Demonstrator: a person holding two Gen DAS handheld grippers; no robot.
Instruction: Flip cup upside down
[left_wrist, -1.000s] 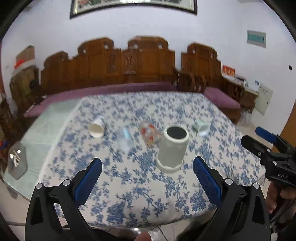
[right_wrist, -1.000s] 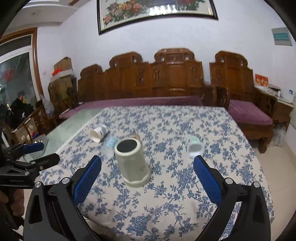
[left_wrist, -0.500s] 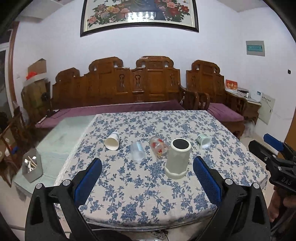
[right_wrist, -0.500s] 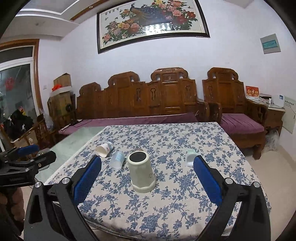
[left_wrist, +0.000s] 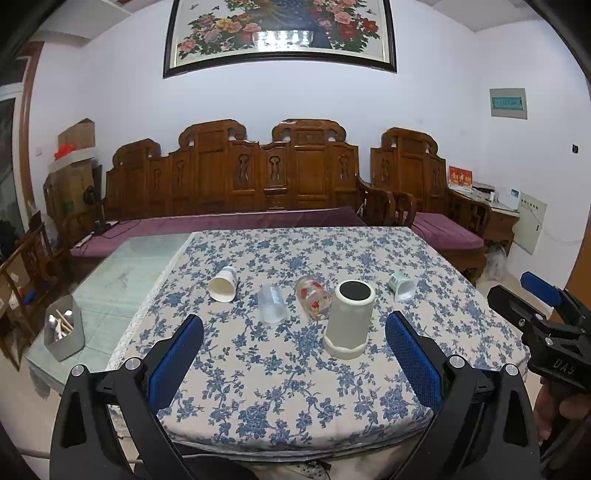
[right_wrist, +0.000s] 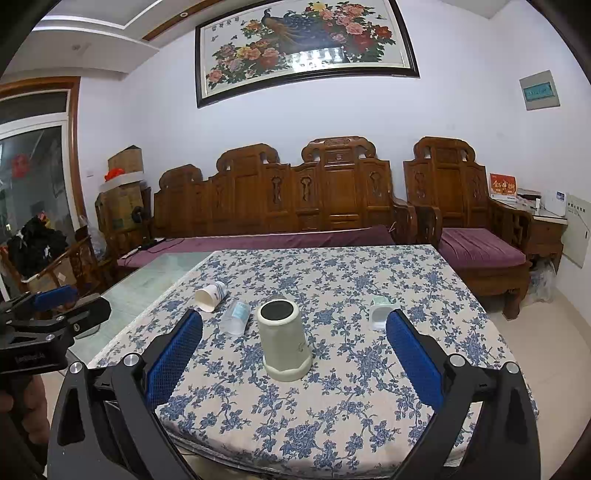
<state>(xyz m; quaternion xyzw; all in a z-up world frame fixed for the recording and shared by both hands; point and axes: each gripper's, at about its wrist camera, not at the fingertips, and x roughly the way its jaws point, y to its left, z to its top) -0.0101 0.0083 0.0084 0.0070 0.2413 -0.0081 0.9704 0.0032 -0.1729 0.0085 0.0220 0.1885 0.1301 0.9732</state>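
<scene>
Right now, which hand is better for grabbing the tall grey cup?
Right. The right gripper is open with the tall grey cup nearly centred between its fingers; the left gripper, also open, has it off-centre.

Both cameras sit back from the near edge of the table (left_wrist: 295, 424), a little above its top, facing across it toward the carved wooden bench (left_wrist: 266, 173) and the flower painting (left_wrist: 280, 33) on the far wall. The left wrist view looks from the left, so the grey cup (left_wrist: 349, 319) stands right of its centre; the right wrist view looks from the right, and the same grey cup (right_wrist: 282, 339) falls just left of its centre. Each view catches the other tool at its outer edge: the right gripper (left_wrist: 532, 299) at the left view's right rim, the left gripper (right_wrist: 70, 301) at the right view's left rim. Both share the flowered tablecloth (right_wrist: 332, 280), the cups lying on it, the bench and the painting (right_wrist: 306, 44)
</scene>
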